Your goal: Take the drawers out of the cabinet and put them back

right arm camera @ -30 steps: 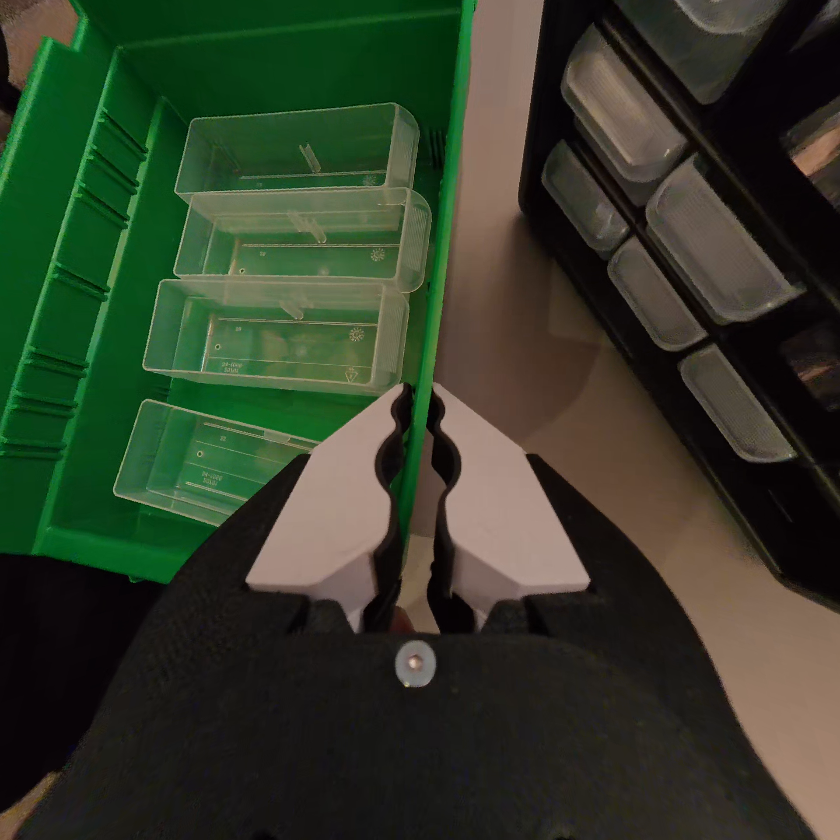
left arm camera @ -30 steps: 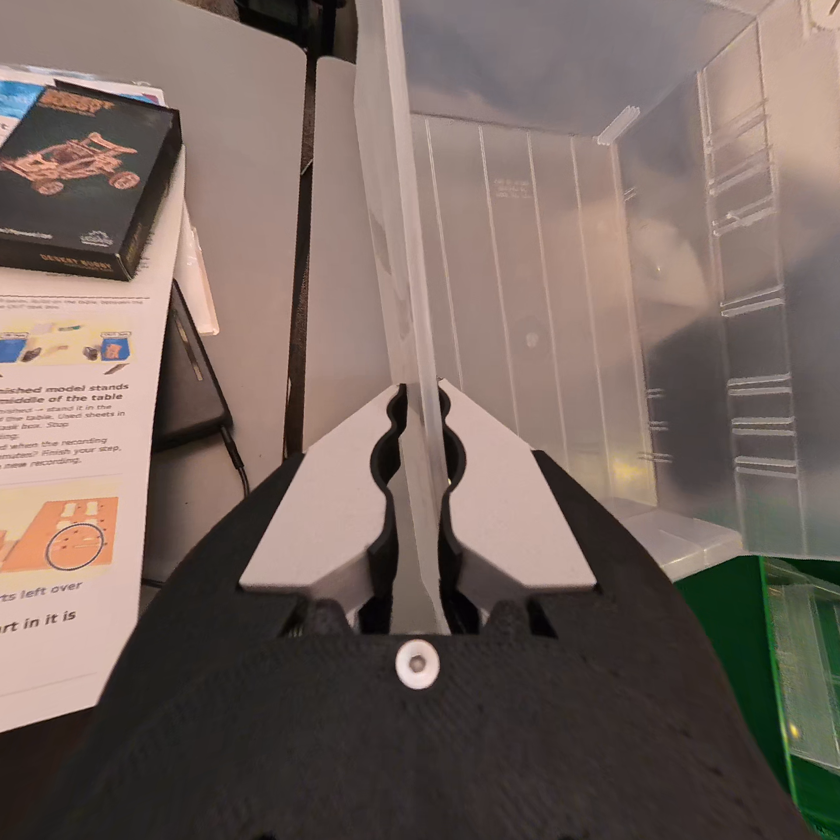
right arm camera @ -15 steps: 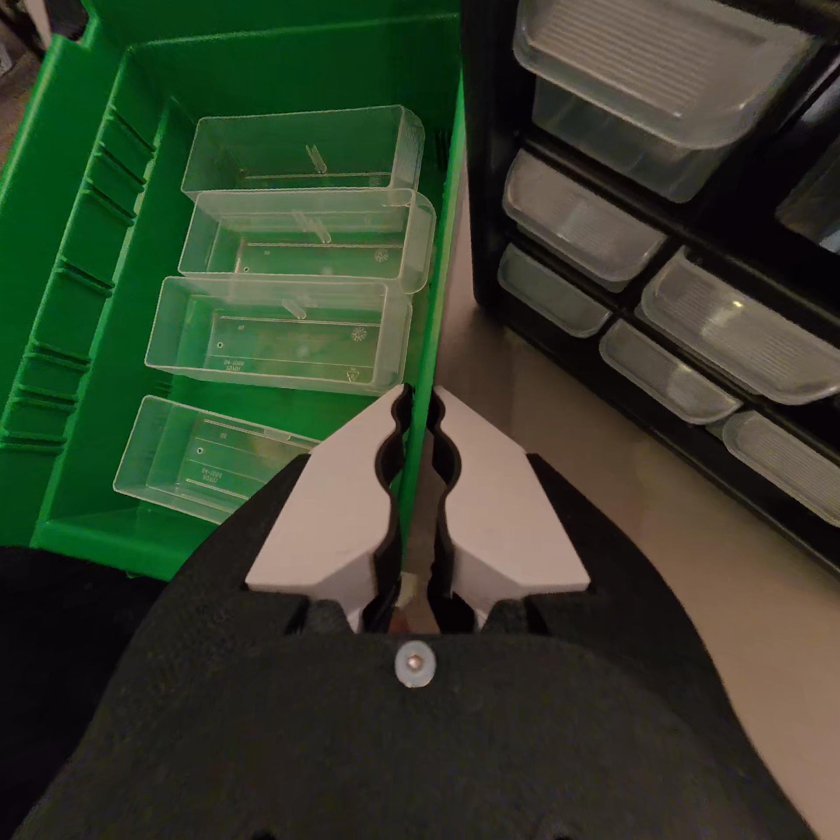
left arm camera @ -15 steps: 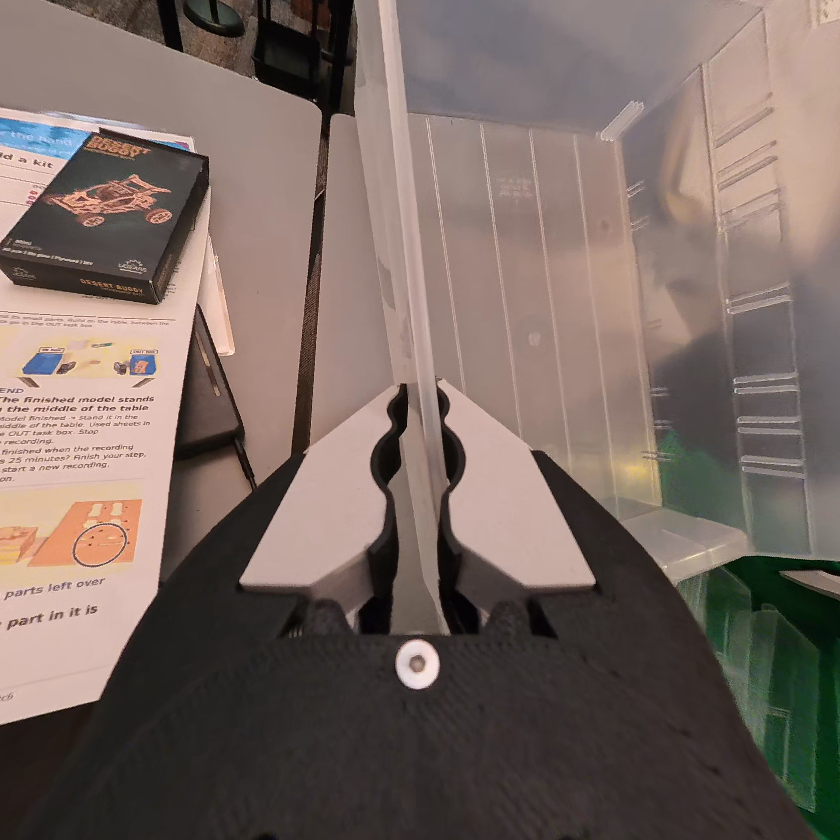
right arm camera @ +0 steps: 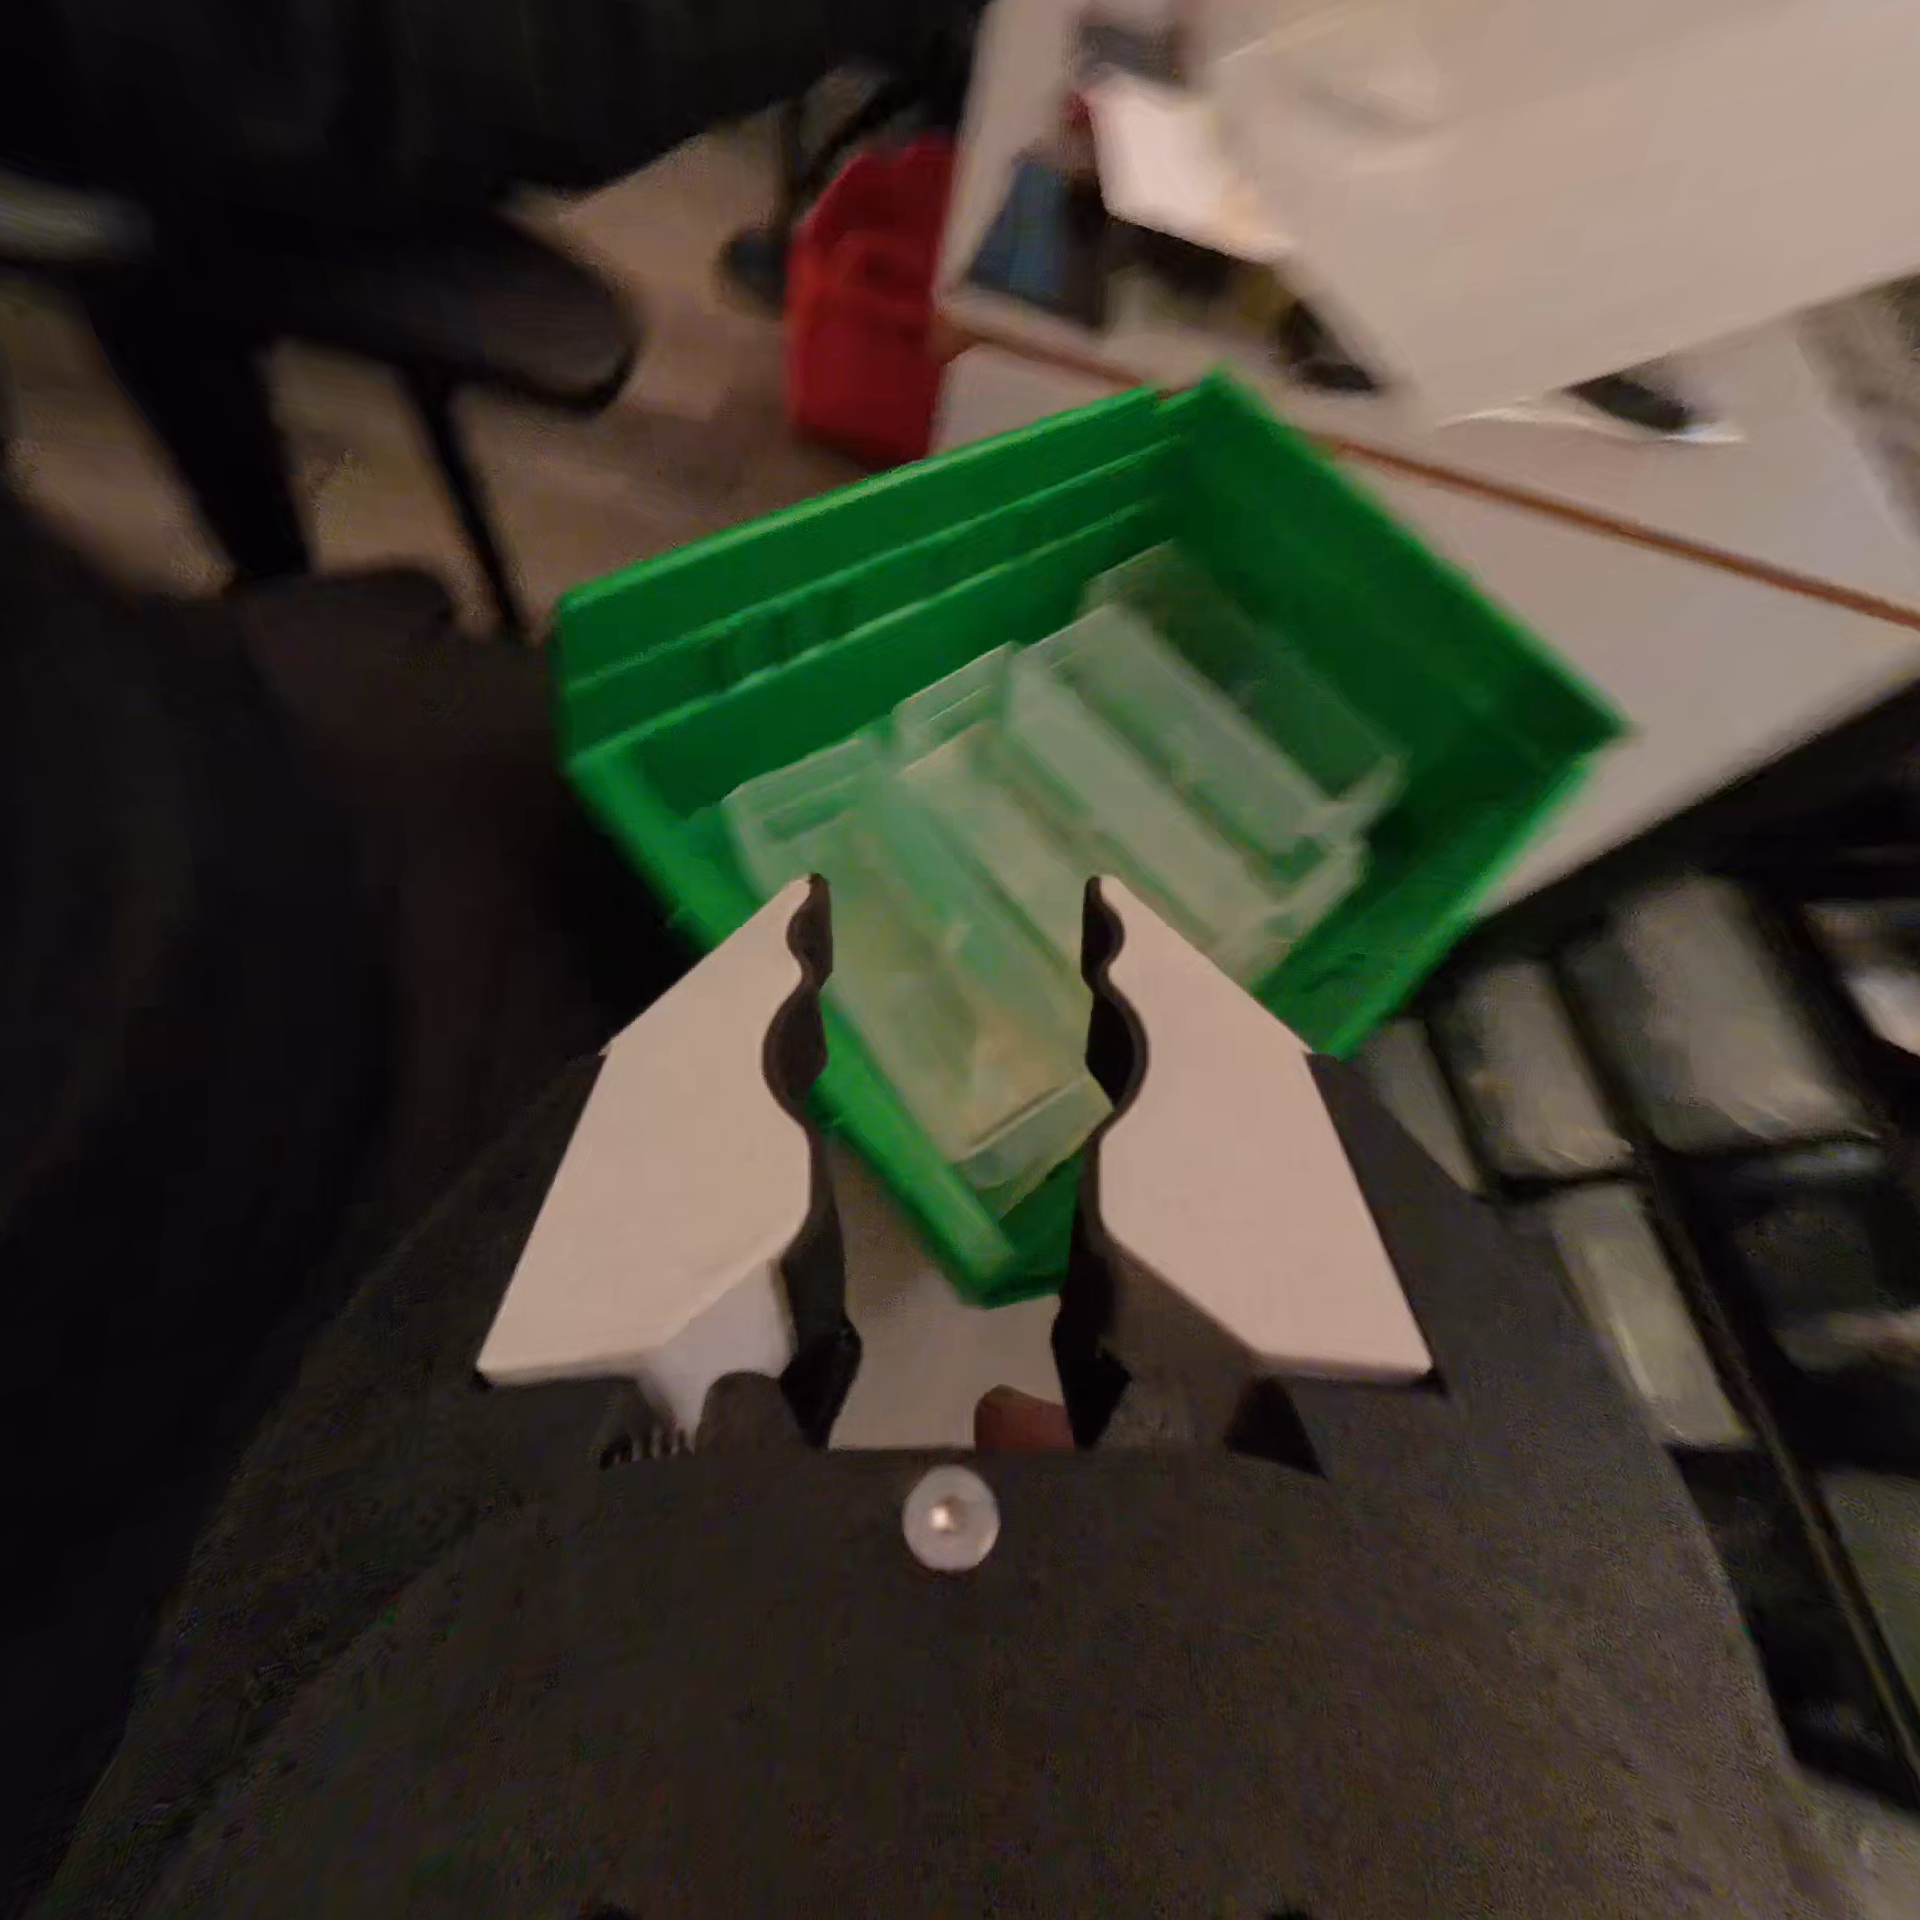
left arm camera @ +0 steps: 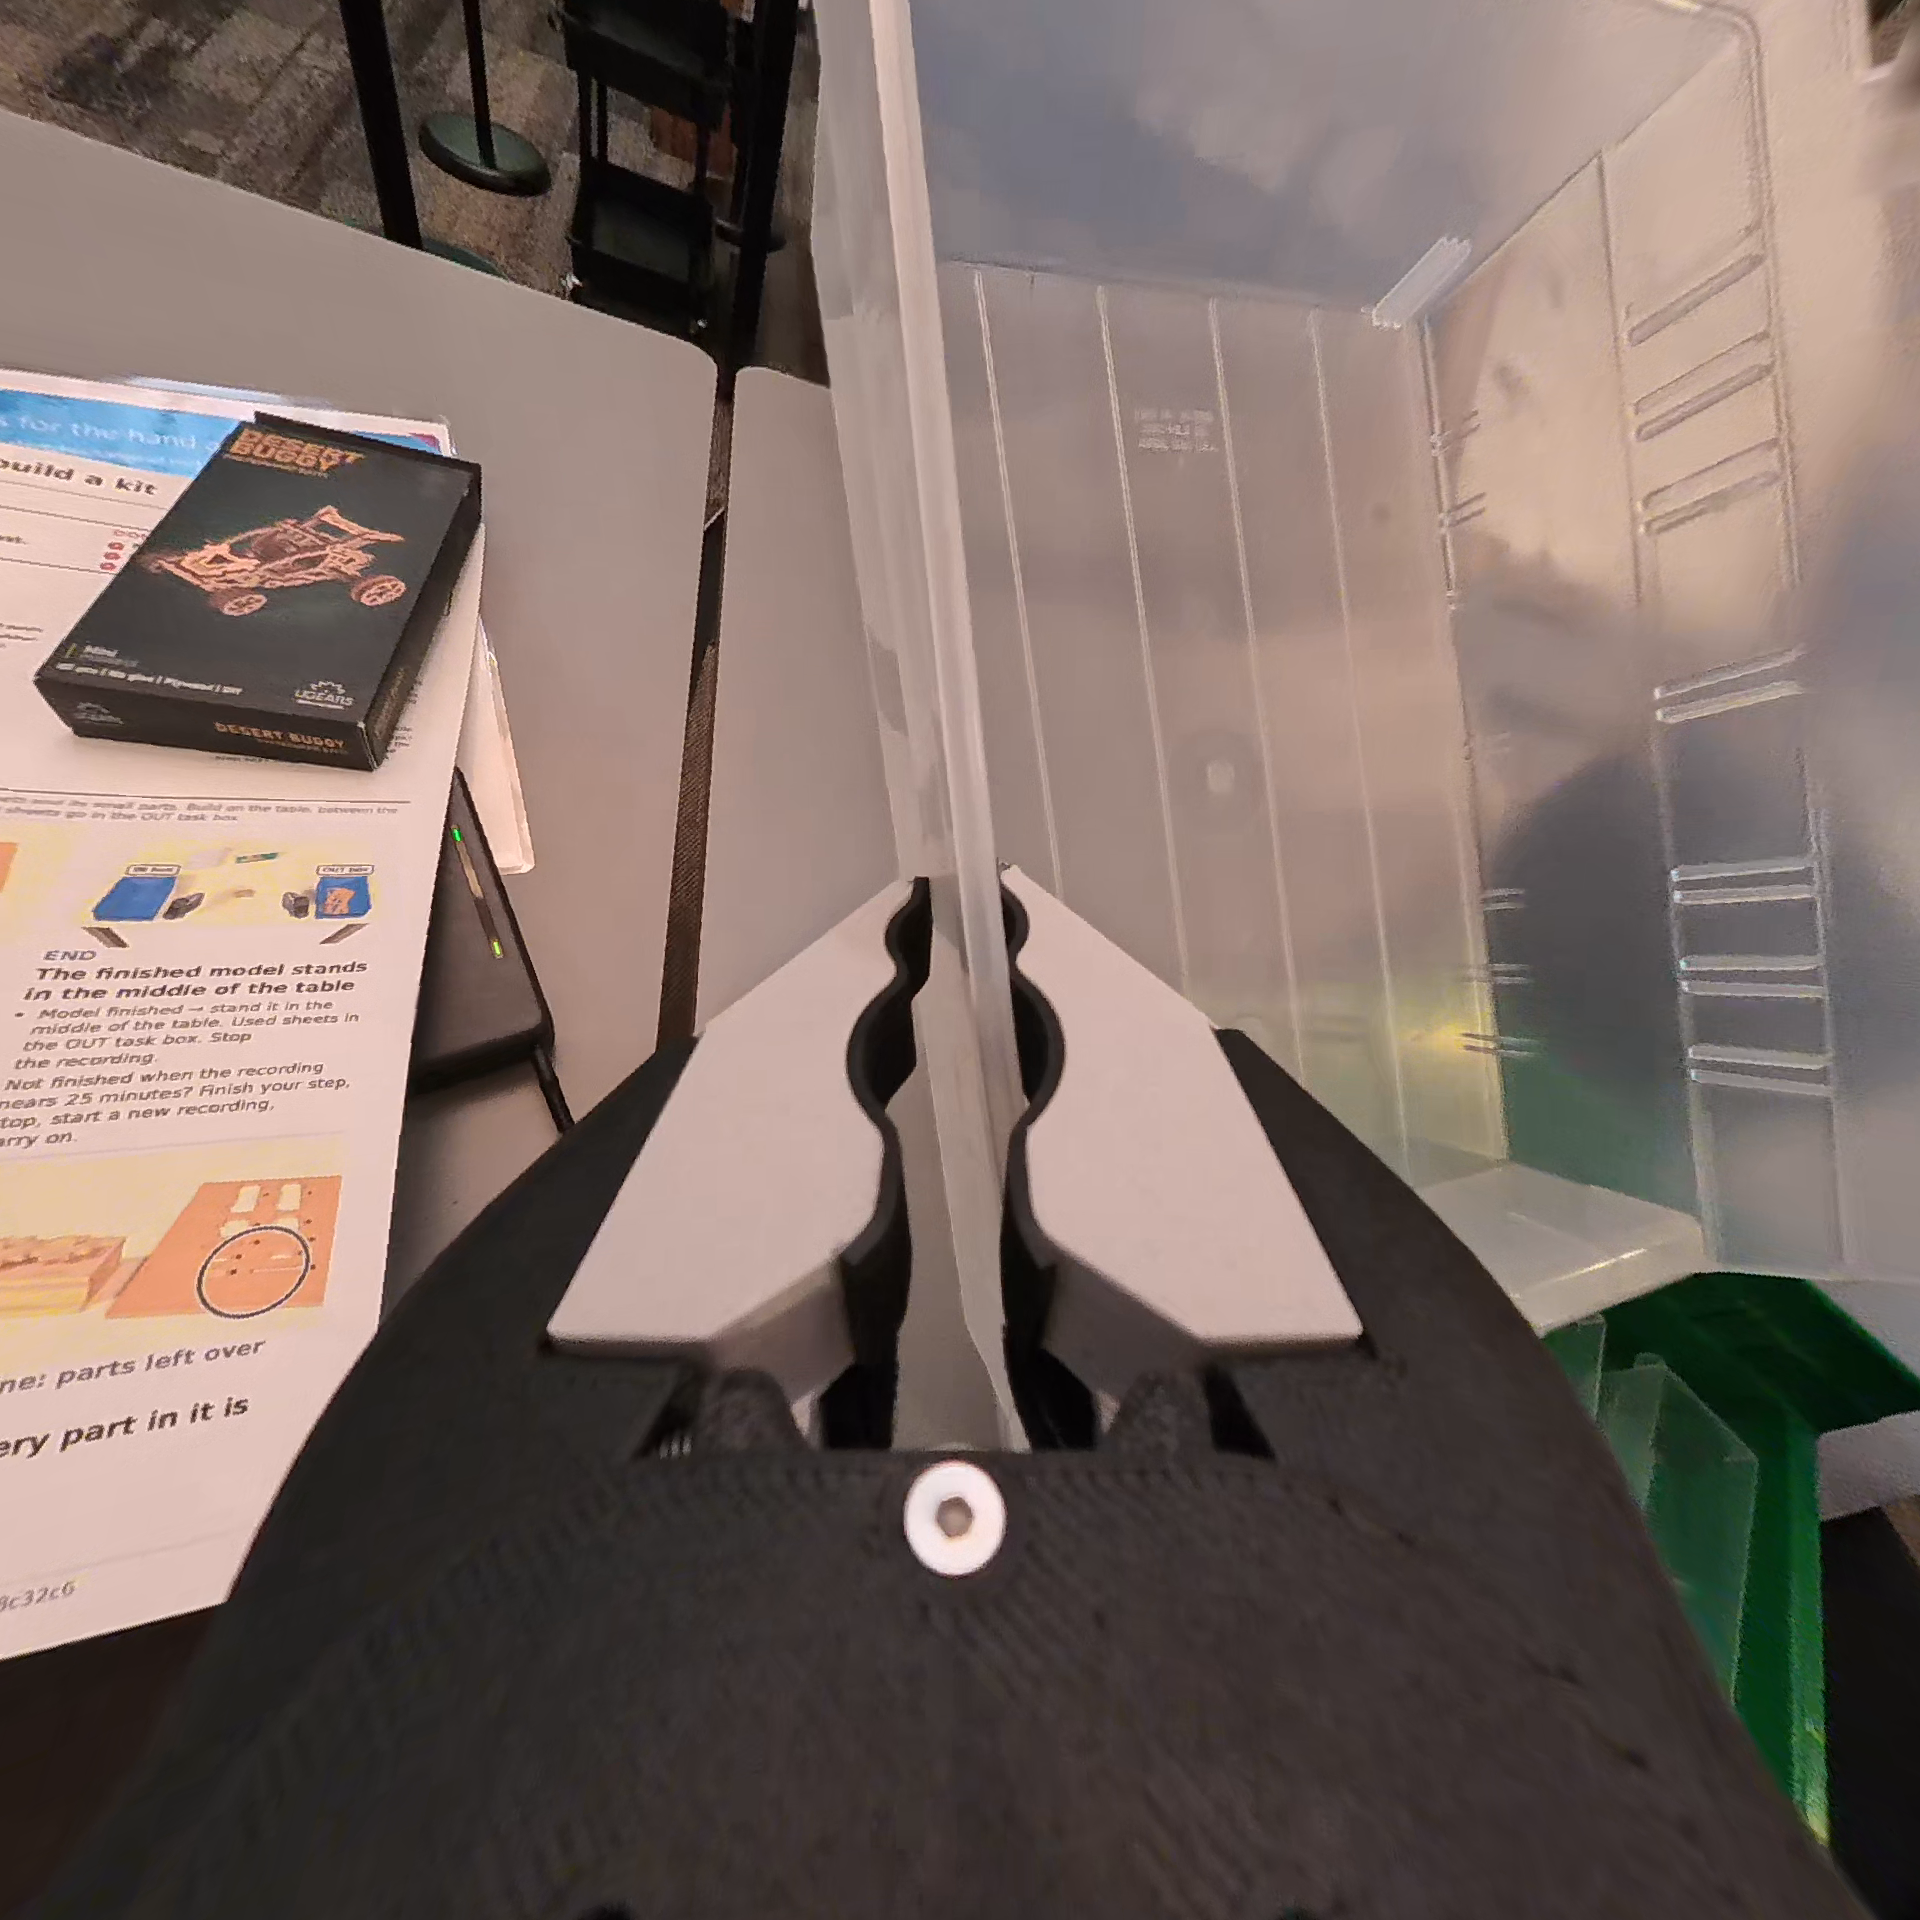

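Note:
My left gripper (left arm camera: 961, 894) is shut on the side wall of a large clear plastic drawer (left arm camera: 1299, 675) and holds it up, its open side facing the camera. My right gripper (right arm camera: 951, 894) is open and empty, above the near end of a green bin (right arm camera: 665, 717). Several small clear drawers (right arm camera: 1049, 831) lie in that bin. The black cabinet (right arm camera: 1714, 1122) with clear drawers in its slots is at the right of the blurred right wrist view. A corner of the green bin (left arm camera: 1766, 1382) shows under the held drawer in the left wrist view.
A black kit box (left arm camera: 270, 613) lies on printed instruction sheets (left arm camera: 187, 1039) on the grey table (left arm camera: 582, 436) at the left, with a dark device (left arm camera: 478, 956) beside them. A red container (right arm camera: 862, 312) and white shelving (right arm camera: 1455, 187) stand behind the bin.
My right gripper has let go of the green bin's wall, opened, and swung away, so the view is blurred and turned. My left gripper still holds the large drawer, shifted slightly.

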